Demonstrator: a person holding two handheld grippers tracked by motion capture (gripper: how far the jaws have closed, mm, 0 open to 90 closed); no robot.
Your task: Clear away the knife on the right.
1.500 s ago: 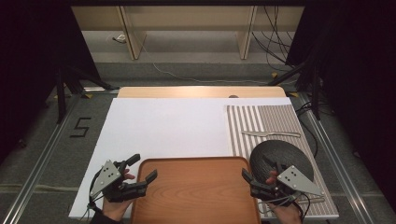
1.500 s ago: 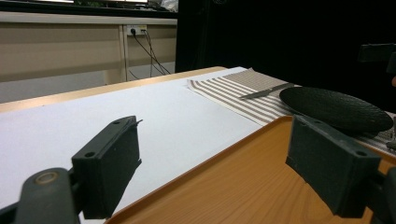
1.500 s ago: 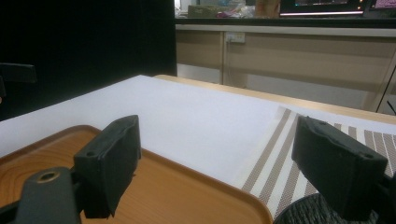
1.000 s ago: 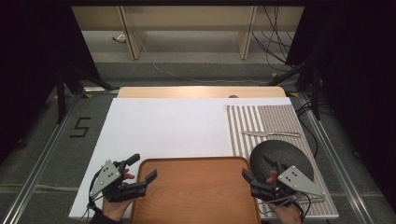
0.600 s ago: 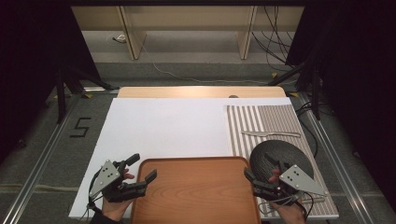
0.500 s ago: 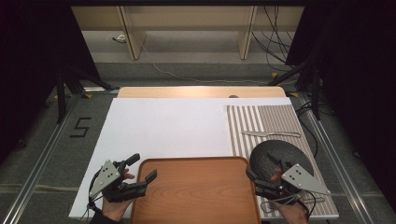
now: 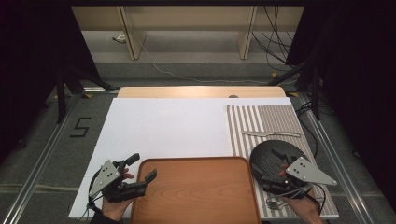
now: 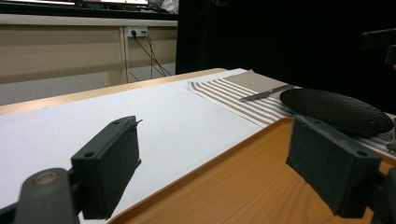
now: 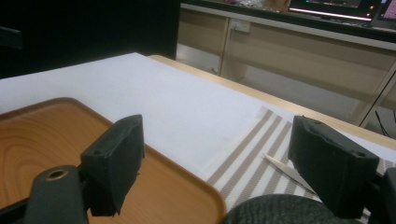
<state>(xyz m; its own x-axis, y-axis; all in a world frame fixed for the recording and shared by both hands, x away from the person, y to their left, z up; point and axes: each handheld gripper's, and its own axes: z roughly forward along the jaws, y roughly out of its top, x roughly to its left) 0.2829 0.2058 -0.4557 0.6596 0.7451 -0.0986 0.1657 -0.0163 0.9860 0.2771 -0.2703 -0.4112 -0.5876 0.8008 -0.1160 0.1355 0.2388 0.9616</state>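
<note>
High view: fork (image 7: 275,203) (by rt gripper (image 7: 266,177))

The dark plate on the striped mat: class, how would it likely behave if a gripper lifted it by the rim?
The dark plate looks rigid, so it should hold shape. Its textured surface probably grips well. Wide and shallow, it may tilt from a one-sided hold.

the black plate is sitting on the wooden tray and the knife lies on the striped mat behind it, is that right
Not quite. The black plate sits on the striped mat, beside the wooden tray, as the high view shows. The knife does lie on that mat behind it.
</note>
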